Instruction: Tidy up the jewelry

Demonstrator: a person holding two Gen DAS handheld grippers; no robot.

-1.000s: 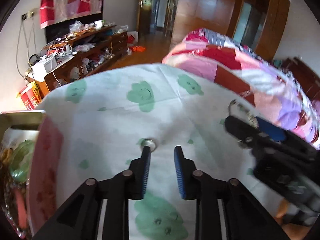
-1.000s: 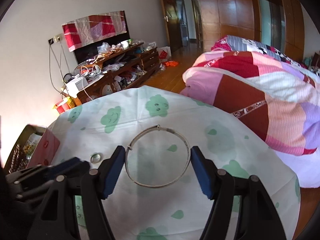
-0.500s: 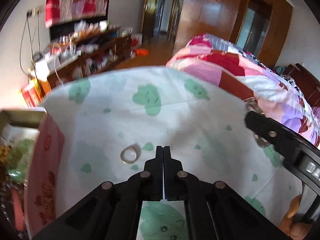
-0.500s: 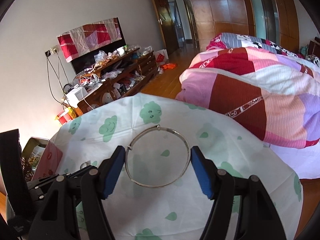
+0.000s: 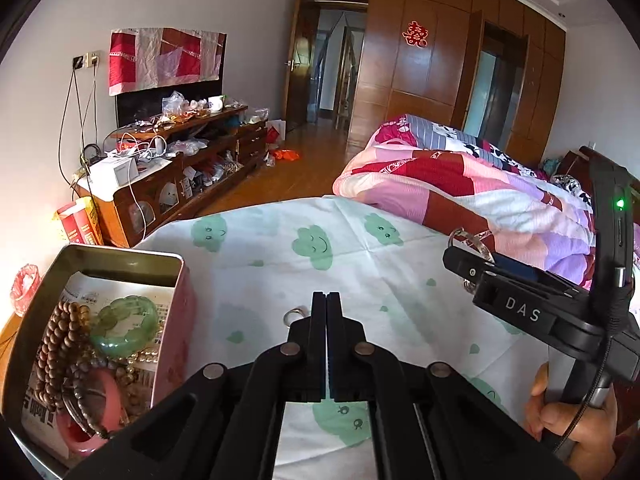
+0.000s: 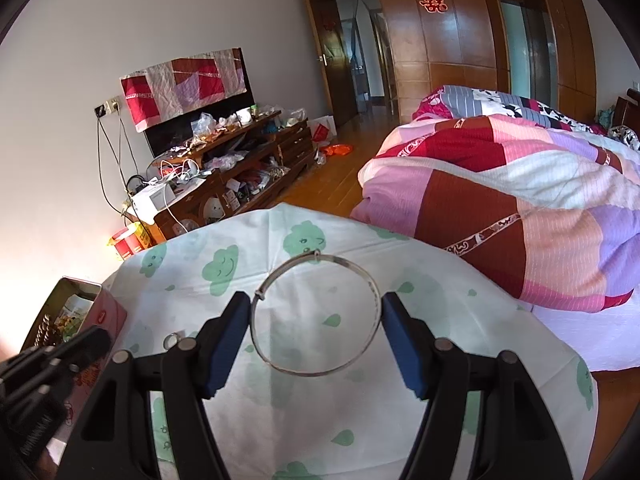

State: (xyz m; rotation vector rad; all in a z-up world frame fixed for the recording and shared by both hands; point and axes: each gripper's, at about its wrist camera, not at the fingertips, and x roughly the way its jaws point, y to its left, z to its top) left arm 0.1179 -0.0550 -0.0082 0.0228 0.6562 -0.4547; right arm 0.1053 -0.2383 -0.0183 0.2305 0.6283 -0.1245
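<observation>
A small silver ring (image 5: 294, 314) lies on the cloud-print cloth (image 5: 360, 264), just left of my left gripper (image 5: 326, 296). That gripper is shut with nothing between its fingers, and hovers above the cloth. The ring (image 6: 173, 339) also shows in the right wrist view, apart from the left gripper (image 6: 96, 338). My right gripper (image 6: 316, 298) is shut on a thin silver bangle (image 6: 280, 364), whose rim presses against both blue pads. A pink tin (image 5: 176, 280) at the left holds a green jade bangle (image 5: 124, 326), brown bead strings (image 5: 56, 340) and a pink bangle (image 5: 80, 436).
A bed with a patchwork quilt (image 5: 460, 184) borders the table's far right. A cluttered wooden TV cabinet (image 5: 180, 168) stands along the left wall. A person's hand (image 5: 568, 428) grips the right gripper (image 5: 460, 258) at the right edge.
My left gripper closed beside the ring without catching it, then lifted and drew back; the ring stayed on the cloth. The right gripper kept still with the bangle.
</observation>
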